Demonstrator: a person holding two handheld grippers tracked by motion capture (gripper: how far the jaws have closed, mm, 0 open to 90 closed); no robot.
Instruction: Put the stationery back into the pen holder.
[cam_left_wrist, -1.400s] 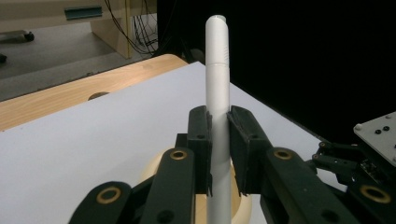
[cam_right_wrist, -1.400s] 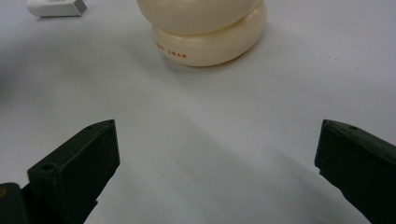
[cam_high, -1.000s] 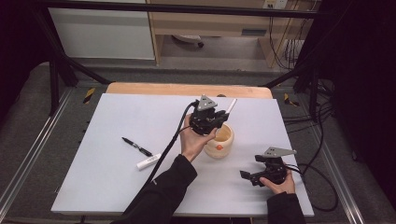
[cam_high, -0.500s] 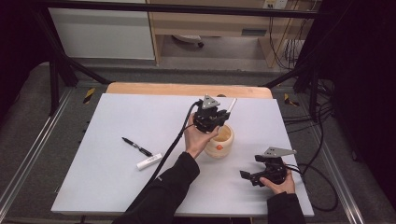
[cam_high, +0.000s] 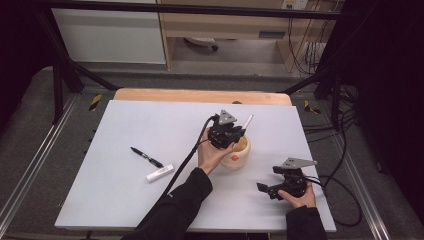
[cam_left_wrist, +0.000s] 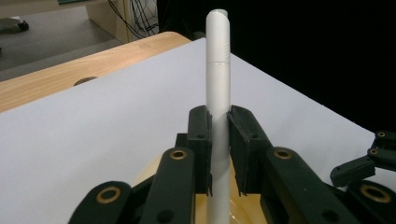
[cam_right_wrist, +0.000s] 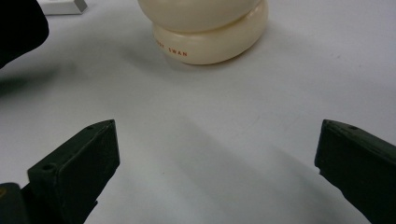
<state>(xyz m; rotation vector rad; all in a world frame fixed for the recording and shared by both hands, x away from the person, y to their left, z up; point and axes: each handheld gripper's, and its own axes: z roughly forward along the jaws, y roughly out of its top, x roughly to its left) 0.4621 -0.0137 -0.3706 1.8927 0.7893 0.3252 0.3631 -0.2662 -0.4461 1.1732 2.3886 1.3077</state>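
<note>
Pen insertion step: your left gripper (cam_left_wrist: 218, 154) is clenched on the white pen (cam_left_wrist: 218, 70), upright over the cream cup (cam_high: 237, 152) at frame centre, tip probably inside. Next, release. Your right gripper (cam_right_wrist: 217, 172) idles with jaws spread, lower right

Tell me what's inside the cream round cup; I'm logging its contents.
The lower end of a white pen, clamped by the left gripper, dips into the cream cup. The gripper hides the cup's bottom.

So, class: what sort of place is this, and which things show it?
Probably a lab recording bench: a white-topped table inside a black frame, trailing cables, and handheld grippers.
</note>
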